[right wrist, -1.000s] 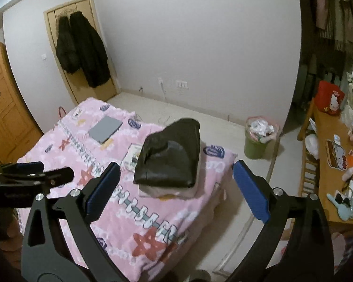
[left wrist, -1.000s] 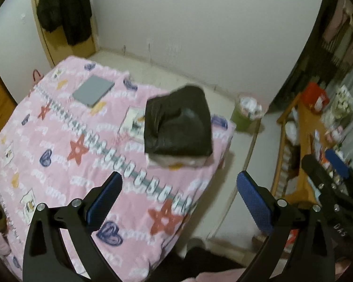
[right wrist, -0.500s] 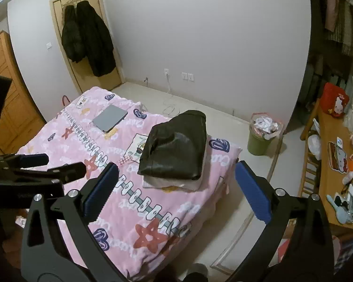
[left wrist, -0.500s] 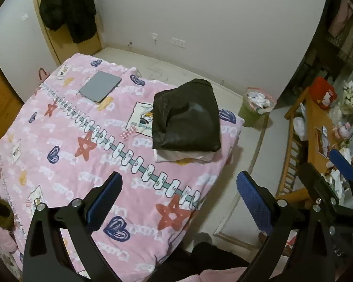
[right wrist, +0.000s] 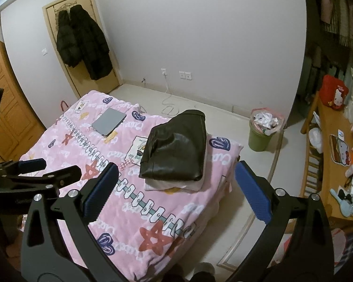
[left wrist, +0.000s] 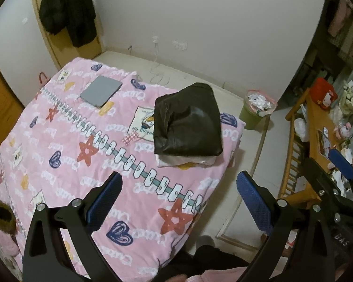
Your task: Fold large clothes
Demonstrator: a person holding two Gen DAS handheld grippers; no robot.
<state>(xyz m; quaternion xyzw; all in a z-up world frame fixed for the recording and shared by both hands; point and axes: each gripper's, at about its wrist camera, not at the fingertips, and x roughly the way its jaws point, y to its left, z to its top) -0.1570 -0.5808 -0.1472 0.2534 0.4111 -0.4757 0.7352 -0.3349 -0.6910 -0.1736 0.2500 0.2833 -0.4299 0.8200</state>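
A folded black jacket (left wrist: 188,122) sits atop a folded pale garment (left wrist: 186,161) near the corner of a bed (left wrist: 58,141) covered in a pink blanket. Both the left gripper (left wrist: 178,202) and right gripper (right wrist: 176,188) hover above, jaws apart and empty. A green bin (right wrist: 262,136) on the floor brims with crumpled paper (right wrist: 266,119).

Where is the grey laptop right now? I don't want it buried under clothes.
In both views the grey laptop lies flat on the pink blanket near the bed's far left corner, left of the folded black jacket and apart from it.
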